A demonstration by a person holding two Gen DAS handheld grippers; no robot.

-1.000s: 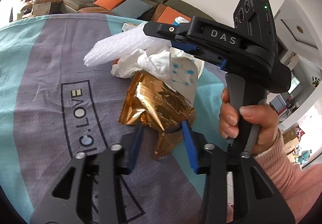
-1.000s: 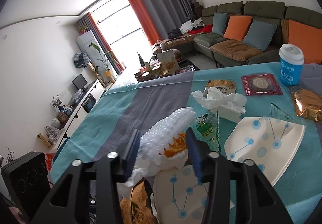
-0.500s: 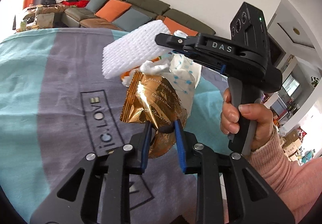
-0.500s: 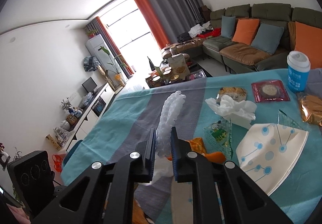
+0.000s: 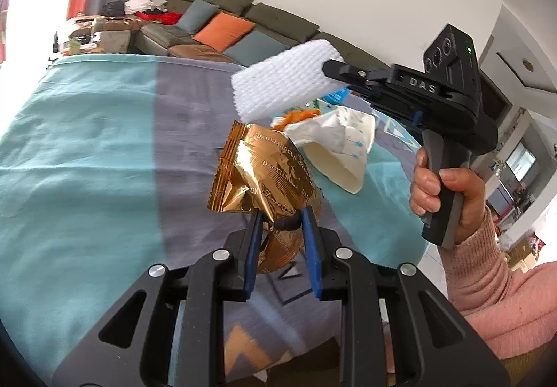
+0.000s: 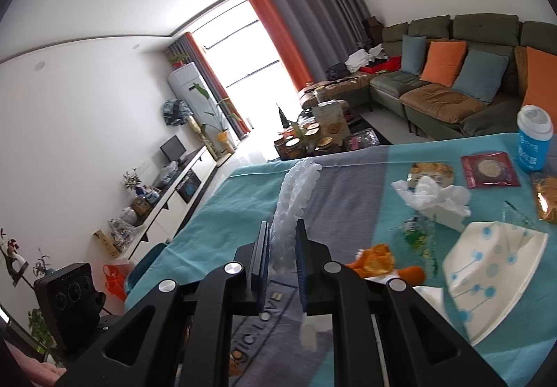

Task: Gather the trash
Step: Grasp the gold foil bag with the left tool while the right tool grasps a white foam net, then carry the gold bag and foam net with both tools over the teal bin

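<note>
My left gripper (image 5: 280, 218) is shut on a crumpled gold foil wrapper (image 5: 259, 174) and holds it above the table. My right gripper (image 6: 282, 242) is shut on a white foam net sleeve (image 6: 296, 199), which stands up between its pads; the sleeve also shows in the left wrist view (image 5: 283, 79), lifted above the table beside the wrapper. Orange peel (image 6: 377, 258), crumpled white tissue (image 6: 431, 195) and a folded white paper with blue dots (image 6: 494, 268) lie on the table.
The table wears a teal and grey cloth (image 6: 216, 230). A blue paper cup (image 6: 532, 143), a red packet (image 6: 489, 169), a snack packet (image 6: 431, 171) and another gold wrapper (image 6: 546, 195) lie at the far right. A sofa with cushions (image 6: 452, 80) stands beyond.
Both grippers closed on their items and lifted them: the left raised the gold wrapper off the cloth, the right raised the foam sleeve off the trash pile.
</note>
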